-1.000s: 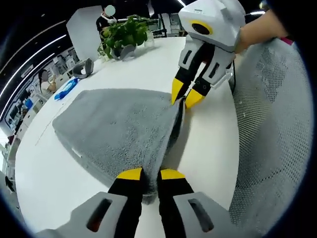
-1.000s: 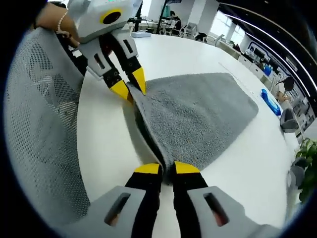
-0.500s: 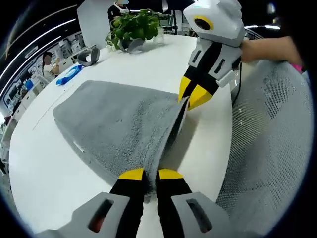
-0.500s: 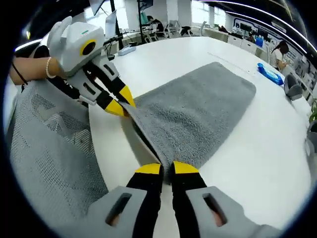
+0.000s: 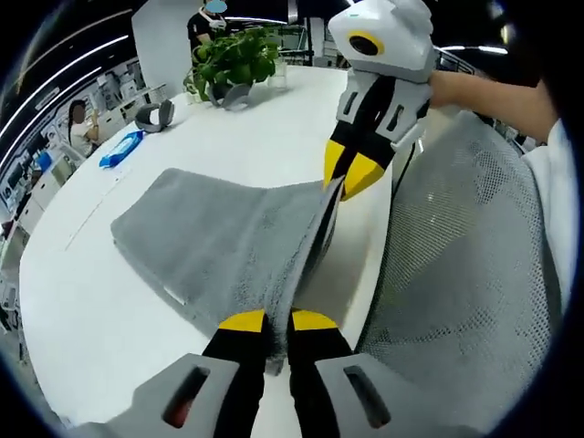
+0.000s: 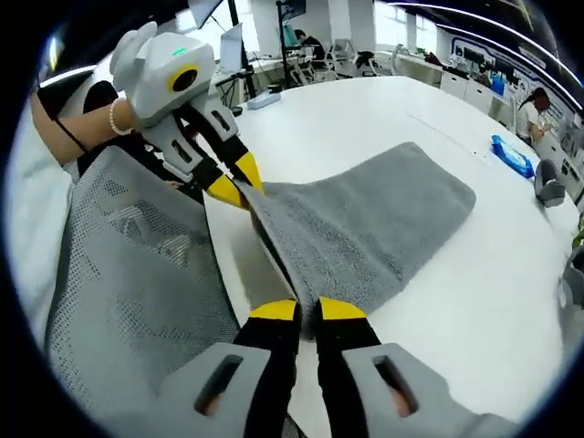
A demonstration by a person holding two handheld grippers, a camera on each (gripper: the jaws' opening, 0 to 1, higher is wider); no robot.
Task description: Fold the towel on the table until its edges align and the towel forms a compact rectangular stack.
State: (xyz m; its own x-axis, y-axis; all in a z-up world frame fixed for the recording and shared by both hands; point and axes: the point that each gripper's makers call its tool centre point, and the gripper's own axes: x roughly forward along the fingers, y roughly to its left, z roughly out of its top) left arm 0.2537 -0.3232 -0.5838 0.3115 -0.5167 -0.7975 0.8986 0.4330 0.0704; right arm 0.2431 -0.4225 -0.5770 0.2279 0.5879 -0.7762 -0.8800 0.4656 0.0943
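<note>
Grey terry cloth takes up the near part of the white round-edged table (image 5: pixel 274 119): one grey rectangular towel (image 5: pixel 219 237), most of it flat on the tabletop, with its near edge lifted off the surface and stretched taut between two grippers. The left hand-held gripper (image 5: pixel 266 321) has its yellow-tipped jaws pinched together on one corner of that raised edge; in the right gripper view it comes in from the upper left (image 6: pixel 235 185). The right hand-held gripper (image 6: pixel 307 310) is likewise clamped on the other corner, and from the left gripper view it reaches in from the top right (image 5: pixel 345 173), jaw tips closed on the cloth.

Just beside the table's near rim stands one grey mesh chair back (image 5: pixel 465 274), close under the lifted edge and right next to both grippers; the person's hand (image 5: pixel 456 87) and a white sleeve (image 5: pixel 561 182) lie against it. In the right gripper view the same mesh back (image 6: pixel 137 283) crowds the lower left, and a wrist with a bead bracelet (image 6: pixel 113 116) shows behind the left gripper.

Well apart from the towel, on the far side of the table: one green potted plant (image 5: pixel 235 59), one grey headset-like thing (image 5: pixel 153 116) near it, and one blue flat packet (image 5: pixel 121 150) nearer the table's edge. The packet (image 6: pixel 513 155) sits near the far rim in the right gripper view too. Beyond the table are office desks and at least two seated people (image 5: pixel 78 128).
</note>
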